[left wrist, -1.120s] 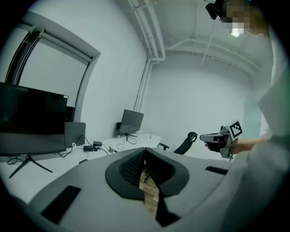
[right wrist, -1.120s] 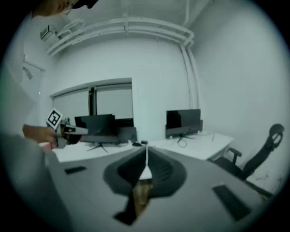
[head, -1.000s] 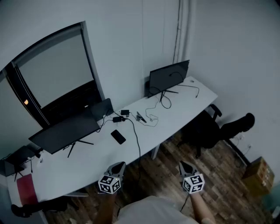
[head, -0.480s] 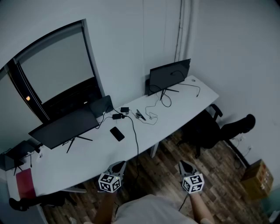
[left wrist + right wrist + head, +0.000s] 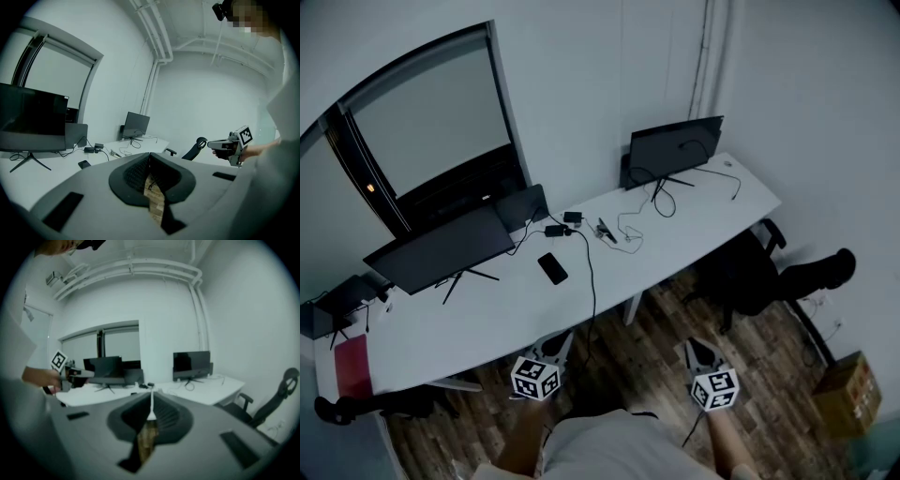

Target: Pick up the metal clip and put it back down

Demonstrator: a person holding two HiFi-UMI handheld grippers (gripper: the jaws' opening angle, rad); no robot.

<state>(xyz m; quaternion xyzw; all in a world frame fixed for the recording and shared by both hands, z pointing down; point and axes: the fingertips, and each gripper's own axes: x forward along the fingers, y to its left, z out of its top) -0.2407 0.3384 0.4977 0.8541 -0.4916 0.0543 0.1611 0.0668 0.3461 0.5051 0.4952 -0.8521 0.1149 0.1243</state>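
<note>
Fingers of my left gripper (image 5: 553,347) and right gripper (image 5: 694,350) are pressed together, nothing between them, both hanging over the wooden floor on my side of the white desk (image 5: 487,323). Ahead of the fingers, past a dark phone (image 5: 551,268), lies the small slender object I take to be the metal clip (image 5: 605,230), among loose cables (image 5: 628,228). It sits forward of the gap between my two grippers, well apart from both. Its long axis runs obliquely, far end leaning left. By my judgement the left fingers are somewhat nearer. Beyond stand the monitors (image 5: 675,150). No brand or writing is legible, only the square patterns on the marker cubes (image 5: 534,378)
</note>
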